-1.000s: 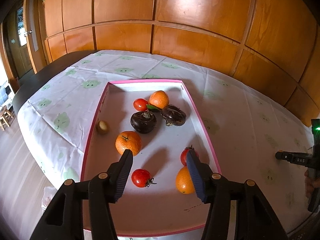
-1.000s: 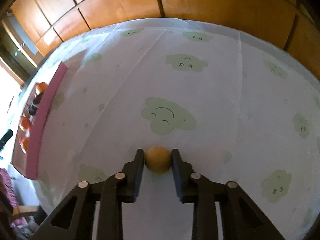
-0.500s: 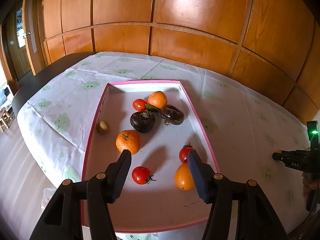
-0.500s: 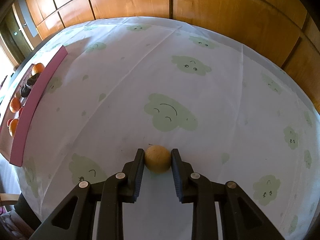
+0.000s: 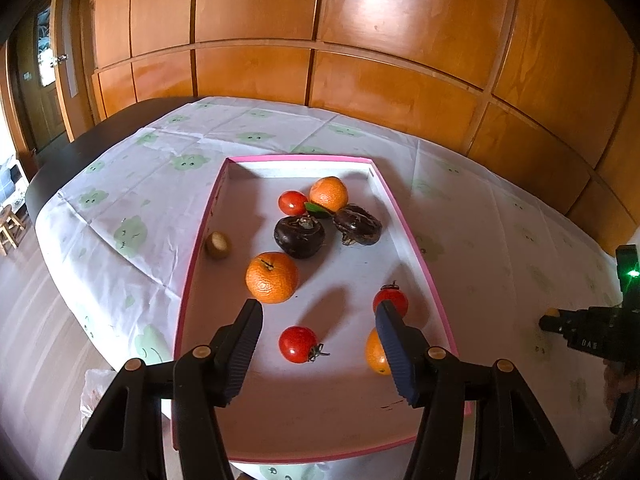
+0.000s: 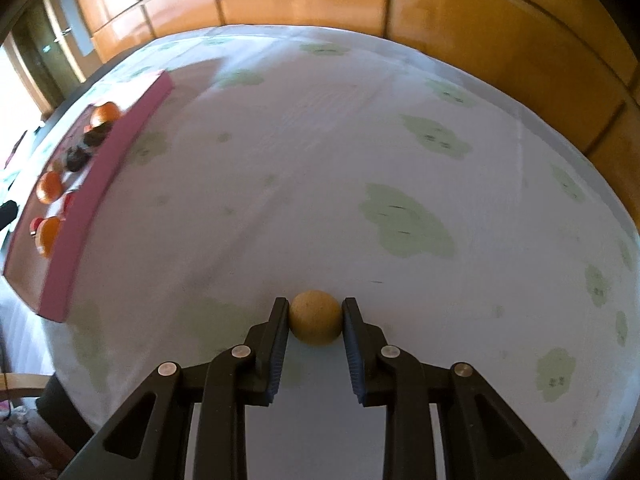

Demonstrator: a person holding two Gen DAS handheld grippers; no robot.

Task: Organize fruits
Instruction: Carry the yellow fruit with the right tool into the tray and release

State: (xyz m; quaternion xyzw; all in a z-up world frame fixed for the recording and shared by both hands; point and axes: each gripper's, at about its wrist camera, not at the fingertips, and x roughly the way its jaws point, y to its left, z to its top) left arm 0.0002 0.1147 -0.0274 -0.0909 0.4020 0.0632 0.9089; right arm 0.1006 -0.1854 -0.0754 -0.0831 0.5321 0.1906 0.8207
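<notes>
Left wrist view shows the left gripper (image 5: pixel 318 316) parted and empty above the pink tray (image 5: pixel 424 252) of fruit (near the counter's left edge), while right wrist view shows the right gripper (image 6: pixel 315 312) clamped on a small tan fruit (image 6: pixel 316 317).

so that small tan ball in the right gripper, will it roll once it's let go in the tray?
Probably. The tan ball looks nearly spherical, so it could roll on the tray's flat floor. The right gripper pinches it only at the sides, so it might slip. Its matte skin suggests decent friction.

Right gripper (image 6: pixel 315 312) fingers (image 6: pixel 279 322) clamping tan round fruit (image 6: pixel 315 317), pink tray (image 6: pixel 100 184) far left
</notes>
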